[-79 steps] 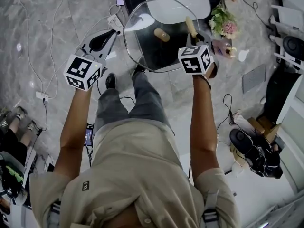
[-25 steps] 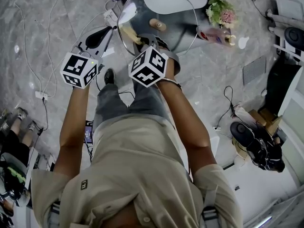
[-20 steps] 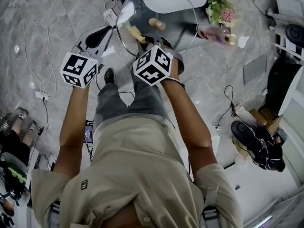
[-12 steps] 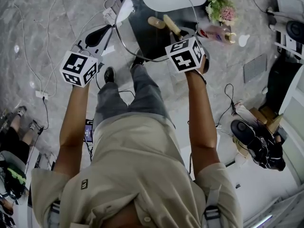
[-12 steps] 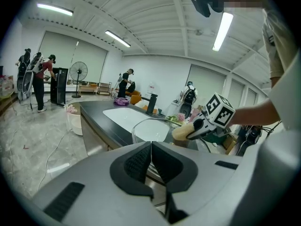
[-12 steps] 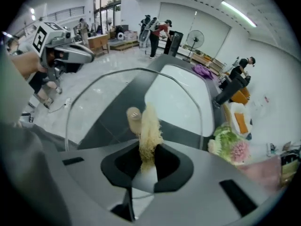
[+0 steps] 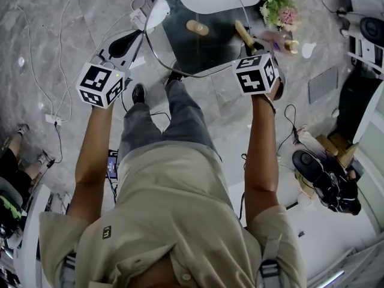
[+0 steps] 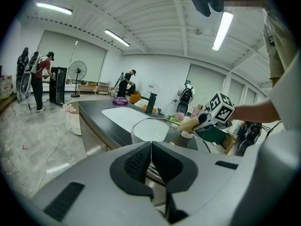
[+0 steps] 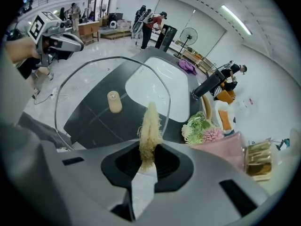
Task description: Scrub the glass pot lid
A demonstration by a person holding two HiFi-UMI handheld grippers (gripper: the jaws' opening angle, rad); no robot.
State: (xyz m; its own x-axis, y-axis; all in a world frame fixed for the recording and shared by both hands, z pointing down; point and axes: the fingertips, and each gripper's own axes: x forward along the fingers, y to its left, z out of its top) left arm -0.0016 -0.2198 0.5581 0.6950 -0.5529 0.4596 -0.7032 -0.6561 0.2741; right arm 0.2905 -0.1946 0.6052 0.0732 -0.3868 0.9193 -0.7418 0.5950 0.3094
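Right now, at far left of the head view, your left gripper reaches forward over the grey marbled floor, its marker cube showing only black-and-white square patterns and no words. In the left gripper view its jaws are pressed together on the thin metal rim of the glass pot lid, so you carry the lid by its left edge. The lid hangs in the air in front of you, its broad face turned up toward your head, above the dark counter and the white sink. Its pale knob sits near the middle of the glass. Further right, your right gripper has its jaws clamped on a pale loofah scrubber, whose frayed end points at the lid close to its right rim; whether the fibres touch the glass I cannot tell. Its cube also bears only square patterns. Beyond it stands a bunch of green and pink flowers. The small dark patch on your shirt is too small to read.
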